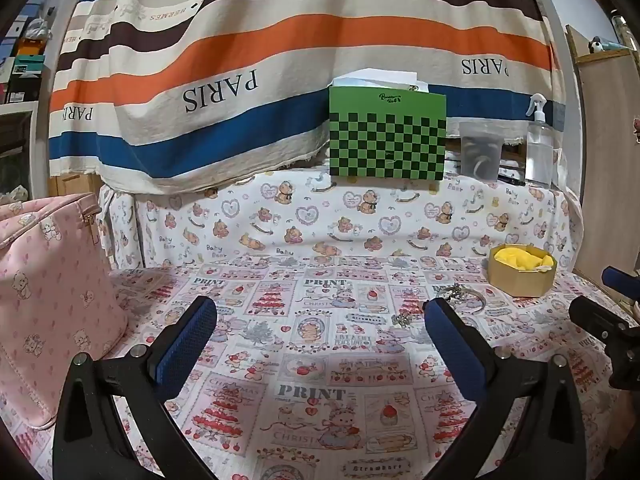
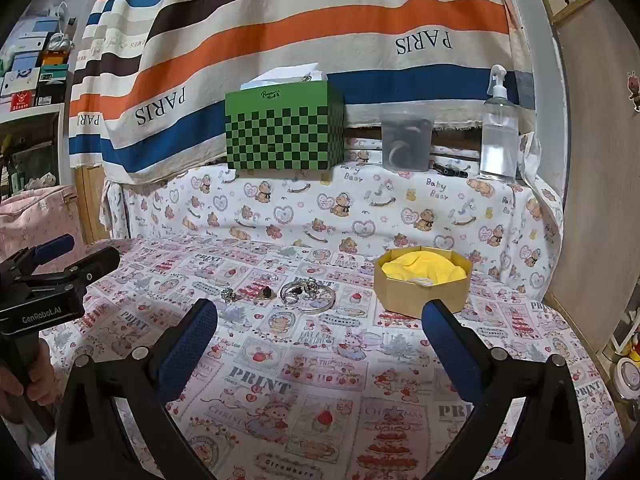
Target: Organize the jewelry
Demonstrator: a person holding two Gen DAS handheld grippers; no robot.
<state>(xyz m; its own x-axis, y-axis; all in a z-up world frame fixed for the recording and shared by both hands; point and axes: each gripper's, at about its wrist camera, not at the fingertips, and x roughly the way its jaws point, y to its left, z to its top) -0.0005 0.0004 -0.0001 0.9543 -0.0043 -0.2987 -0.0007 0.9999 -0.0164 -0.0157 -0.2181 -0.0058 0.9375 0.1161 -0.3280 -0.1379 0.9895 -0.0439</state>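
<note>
Both grippers sit closest to my cams, w/ blue-padded fingers spread wide and nothing between them: left gripper and right gripper each hang over the printed cloth on the desk.

Jewelry pile lies on the cloth at approx 12 o'clock from the right fingers: a silver bangle w/ rings and small sparkly bits inside and on it. Dark-stone ring sits just beside it at its 9 o'clock, and a small silver cluster further out the same way. In the left cam the pile shows at about 1 o'clock, partly hidden behind my right-side finger pad.

Octagonal cardboard box w/ yellow lining stands near the pile at its 3 o'clock; something small and pale rests on the lining at the front edge, can't tell what.

Pink bag at 9 o'clock in the left cam. Back ledge, 12 o'clock: green checkered box, clear container, spray bottle.
</note>
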